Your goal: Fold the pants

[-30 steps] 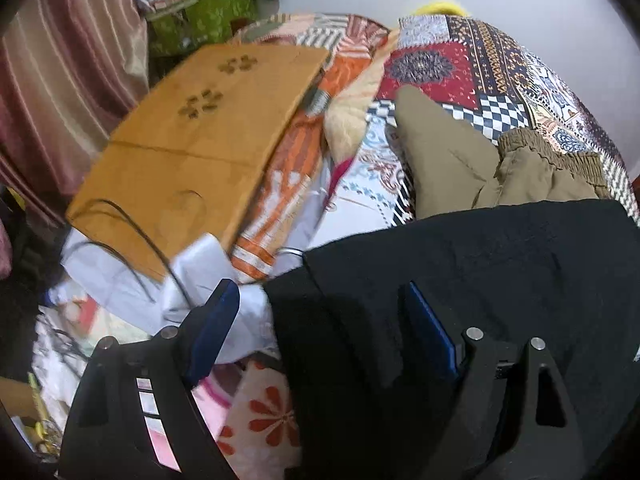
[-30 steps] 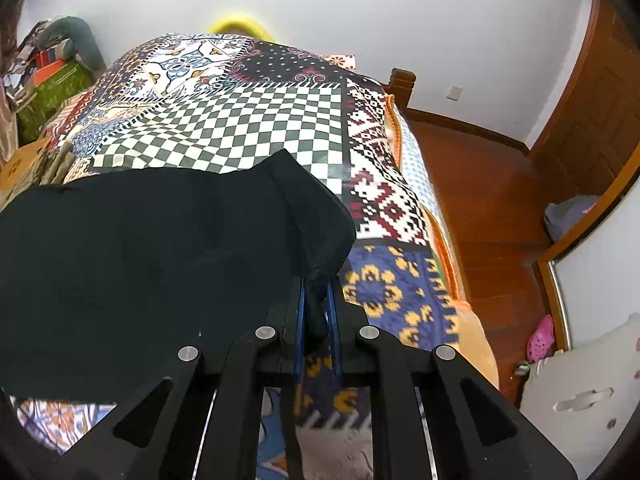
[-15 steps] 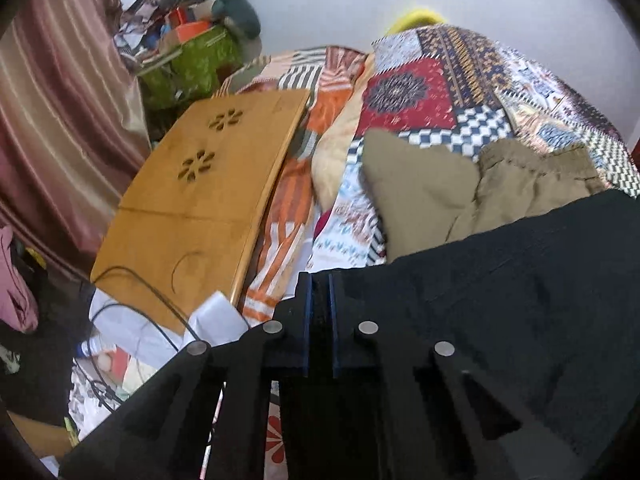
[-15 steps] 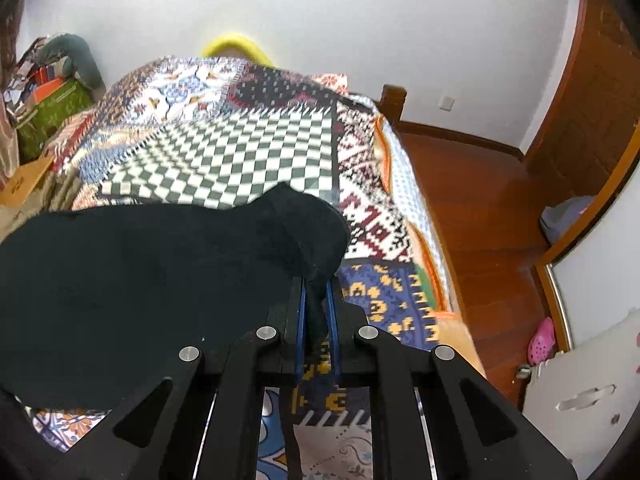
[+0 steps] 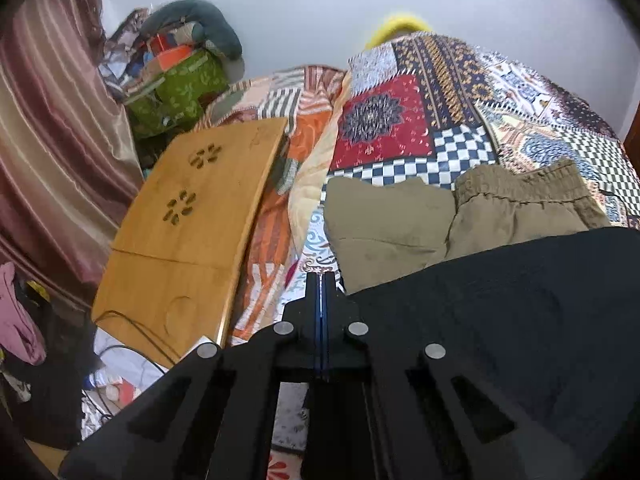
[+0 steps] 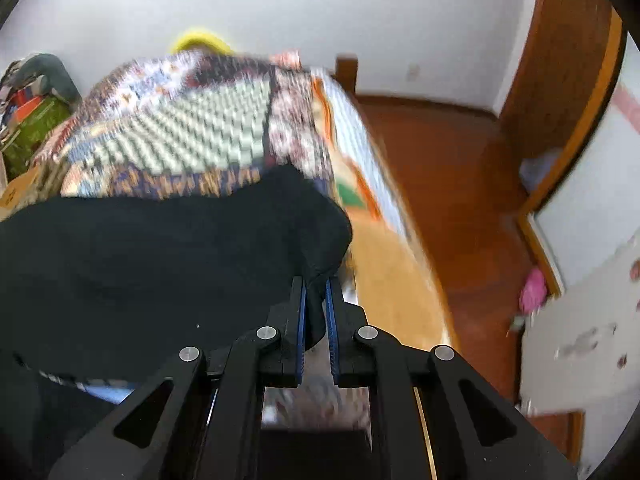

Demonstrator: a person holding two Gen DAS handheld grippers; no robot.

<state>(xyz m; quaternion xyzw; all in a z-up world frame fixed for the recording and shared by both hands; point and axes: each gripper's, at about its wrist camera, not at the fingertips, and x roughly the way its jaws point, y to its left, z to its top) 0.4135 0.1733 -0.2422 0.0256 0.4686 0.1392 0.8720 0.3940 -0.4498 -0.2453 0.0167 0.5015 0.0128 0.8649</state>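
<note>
Black pants (image 5: 520, 320) hang stretched between my two grippers above the patchwork bed. My left gripper (image 5: 321, 292) has its blue pads pressed together at the pants' left edge; the fabric between the pads barely shows. My right gripper (image 6: 316, 296) is shut on the pants' right corner (image 6: 316, 240), with a fold of black cloth bunched between the blue pads. The pants (image 6: 160, 264) spread to the left in the right wrist view. Their lower part is hidden behind the grippers.
Folded khaki pants (image 5: 452, 220) lie on the patchwork quilt (image 5: 400, 120) behind the black pair. A wooden lap desk (image 5: 192, 220) with cables lies left of the bed, by a curtain (image 5: 52, 140) and clutter. The wooden floor (image 6: 460, 184) lies right of the bed.
My left gripper went from open to shut at the pants' left edge. Both grippers have risen with the pants; the right wrist view is blurred by motion.
</note>
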